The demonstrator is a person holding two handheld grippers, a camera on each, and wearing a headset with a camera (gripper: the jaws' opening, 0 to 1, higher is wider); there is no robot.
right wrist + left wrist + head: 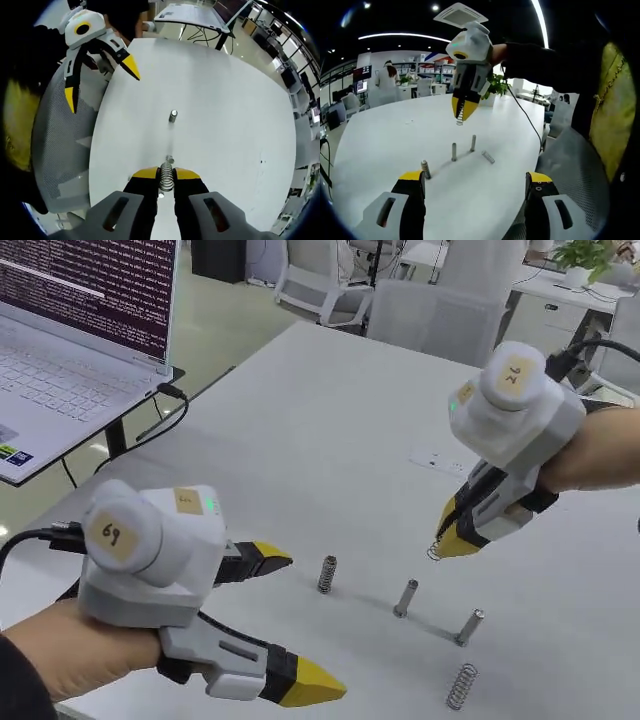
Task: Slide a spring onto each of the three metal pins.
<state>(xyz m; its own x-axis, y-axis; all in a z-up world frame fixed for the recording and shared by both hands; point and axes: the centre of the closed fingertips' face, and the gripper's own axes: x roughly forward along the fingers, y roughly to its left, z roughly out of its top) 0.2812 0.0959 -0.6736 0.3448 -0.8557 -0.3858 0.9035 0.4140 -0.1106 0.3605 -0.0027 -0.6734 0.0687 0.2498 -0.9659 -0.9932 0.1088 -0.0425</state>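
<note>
White desk: first pin carries its spring, two bare pins remain. My right hand-held gripper pinches a second spring; left hand-held gripper spread; third spring lies loose.

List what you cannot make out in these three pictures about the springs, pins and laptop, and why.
1. Head view: the held spring is mostly hidden by the yellow tips of the right gripper.
2. Right gripper view: that spring covers part of the near pin, so alignment is unclear.
3. Head view: the laptop is cut off at the left edge; its screen text is too small to read.
</note>
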